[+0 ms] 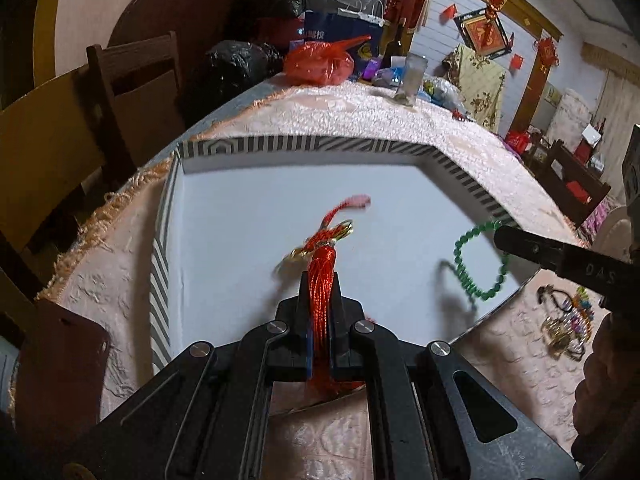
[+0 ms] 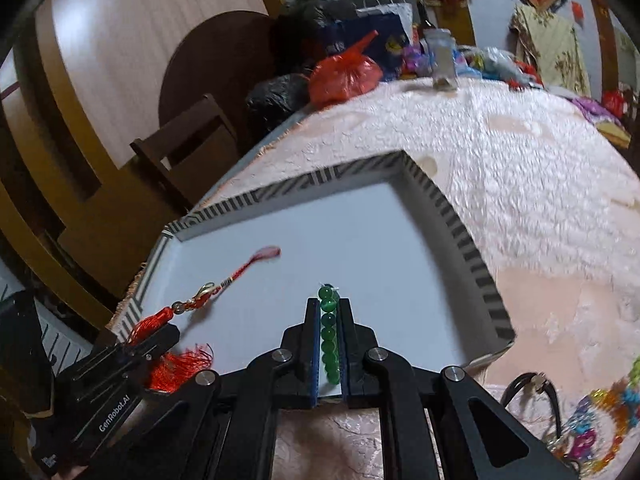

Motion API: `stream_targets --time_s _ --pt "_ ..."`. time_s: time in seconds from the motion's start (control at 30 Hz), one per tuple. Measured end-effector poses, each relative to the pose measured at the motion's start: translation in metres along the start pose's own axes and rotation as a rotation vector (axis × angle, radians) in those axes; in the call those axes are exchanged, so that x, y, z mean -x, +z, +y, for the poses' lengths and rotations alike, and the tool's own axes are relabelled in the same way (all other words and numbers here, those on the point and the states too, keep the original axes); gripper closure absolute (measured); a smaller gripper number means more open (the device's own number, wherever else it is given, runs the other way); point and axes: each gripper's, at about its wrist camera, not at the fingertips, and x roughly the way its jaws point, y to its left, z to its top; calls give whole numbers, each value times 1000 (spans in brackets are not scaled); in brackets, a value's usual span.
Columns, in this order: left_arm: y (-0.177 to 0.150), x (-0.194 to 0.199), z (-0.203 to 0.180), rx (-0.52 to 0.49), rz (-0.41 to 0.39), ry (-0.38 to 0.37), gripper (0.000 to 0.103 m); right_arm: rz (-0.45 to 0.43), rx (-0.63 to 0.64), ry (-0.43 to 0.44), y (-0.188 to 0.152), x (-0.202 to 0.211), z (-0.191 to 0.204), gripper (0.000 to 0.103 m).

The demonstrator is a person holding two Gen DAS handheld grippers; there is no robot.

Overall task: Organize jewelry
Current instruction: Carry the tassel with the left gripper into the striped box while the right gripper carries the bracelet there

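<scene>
Left gripper [image 1: 321,300] pinches the red tassel [image 1: 322,264] over the tray [image 1: 280,148]; right gripper [image 2: 329,312] grips the green bracelet [image 2: 329,336] (loose trinkets [image 2: 600,420] at four o'clock).

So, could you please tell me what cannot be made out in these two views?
- Pile of colourful beaded jewellery on the pink cloth: cut off by the right wrist view's edge, blurred.
- Red tassel charm's lower fringe: hidden between the left tongs.
- Green bead bracelet: far side covered by the right tongs, left wrist view.
</scene>
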Motion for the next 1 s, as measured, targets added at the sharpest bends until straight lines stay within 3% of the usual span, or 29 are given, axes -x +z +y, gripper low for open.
stream_targets --time_s 0.17,0.53,1.0 --pt "2 0 1 10 -5 -13 100 10 -1 5 -5 -5 -1 96" --pt "2 -18 10 59 90 -3 99 49 28 -36 -16 -14 7 96" --pt "0 -23 0 19 96 13 89 50 25 -54 -19 -10 8 95"
